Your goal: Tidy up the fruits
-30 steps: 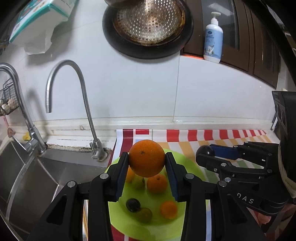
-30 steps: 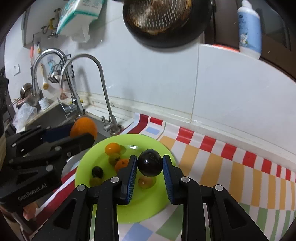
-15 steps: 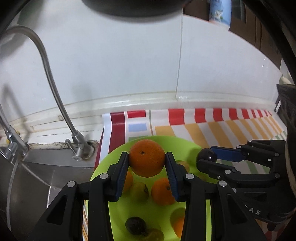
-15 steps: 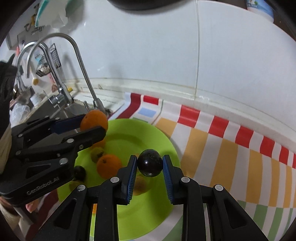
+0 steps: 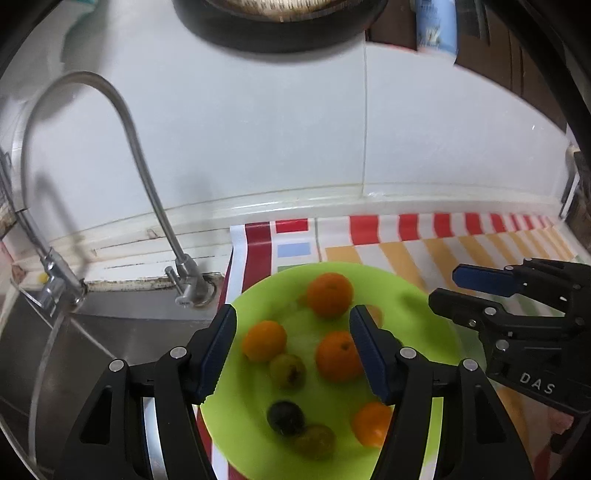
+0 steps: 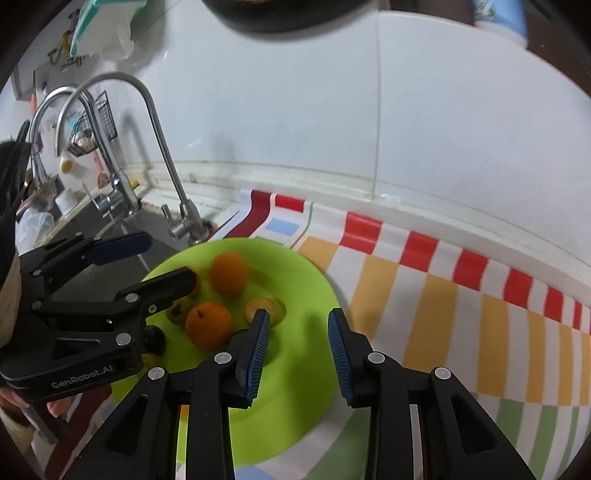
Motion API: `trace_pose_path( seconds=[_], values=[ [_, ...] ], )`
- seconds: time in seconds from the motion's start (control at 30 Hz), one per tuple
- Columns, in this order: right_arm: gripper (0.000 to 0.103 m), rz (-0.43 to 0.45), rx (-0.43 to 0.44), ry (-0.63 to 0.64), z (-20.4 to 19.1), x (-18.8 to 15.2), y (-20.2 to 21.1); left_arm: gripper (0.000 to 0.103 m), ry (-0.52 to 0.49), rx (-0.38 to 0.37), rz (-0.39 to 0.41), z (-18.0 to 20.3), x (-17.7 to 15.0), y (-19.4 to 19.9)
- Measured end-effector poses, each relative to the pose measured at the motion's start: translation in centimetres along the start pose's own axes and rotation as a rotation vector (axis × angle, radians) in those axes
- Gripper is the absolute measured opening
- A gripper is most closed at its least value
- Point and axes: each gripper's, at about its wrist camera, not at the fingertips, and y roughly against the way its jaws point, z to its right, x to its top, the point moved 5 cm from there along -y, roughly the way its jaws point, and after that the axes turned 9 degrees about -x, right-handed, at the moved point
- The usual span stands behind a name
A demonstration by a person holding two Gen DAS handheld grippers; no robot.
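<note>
A lime-green plate (image 5: 424,295) (image 6: 314,280) lies on a striped mat and holds several fruits. My left gripper (image 5: 291,350) is open and empty above the plate; it also shows in the right wrist view (image 6: 155,258). An orange (image 5: 328,294) (image 6: 228,274) lies blurred at the plate's far side, apart from the jaws. More oranges (image 5: 338,356) (image 6: 208,324), greenish fruits (image 5: 287,370) and a dark plum (image 5: 285,417) lie on the plate. My right gripper (image 6: 298,350) is open and empty over the plate's right part; it also shows in the left wrist view (image 5: 461,288). A dark fruit (image 6: 240,334) peeks from behind its left finger.
A steel sink (image 5: 110,343) with curved taps (image 5: 140,166) (image 6: 162,155) lies left of the plate. The striped mat (image 6: 461,295) runs right along the white tiled wall (image 5: 295,129). A black pan (image 5: 280,22) and a bottle (image 5: 436,26) hang above.
Both grippers have opened. The orange has left my left gripper and the dark plum has left my right gripper; both fruits now lie on the plate. Both views have tilted up.
</note>
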Motion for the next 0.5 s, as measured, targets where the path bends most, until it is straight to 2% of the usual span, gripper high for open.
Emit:
trace_pose_path(
  seconds=[0.1, 0.17, 0.3, 0.4, 0.5],
  values=[
    [0.042, 0.037, -0.016, -0.002, 0.1, -0.1, 2.1, 0.063, 0.034, 0.019, 0.014, 0.4, -0.5, 2.0],
    [0.042, 0.064, -0.023, -0.005, 0.1, -0.3, 3.7, 0.063, 0.056, 0.035, 0.031, 0.6, -0.9, 3.7],
    [0.043, 0.099, -0.037, -0.027, 0.2, -0.8, 6.5, 0.07, 0.071, 0.071, 0.07, 1.2, -1.6, 7.0],
    [0.051, 0.118, -0.046, -0.049, 0.1, -1.3, 8.5, 0.076, 0.07, 0.098, 0.098, 1.5, -2.0, 9.1],
    [0.052, 0.13, -0.071, -0.075, 0.1, -2.2, 10.3, 0.081, 0.054, 0.109, 0.132, 1.8, -2.3, 11.0]
  ],
)
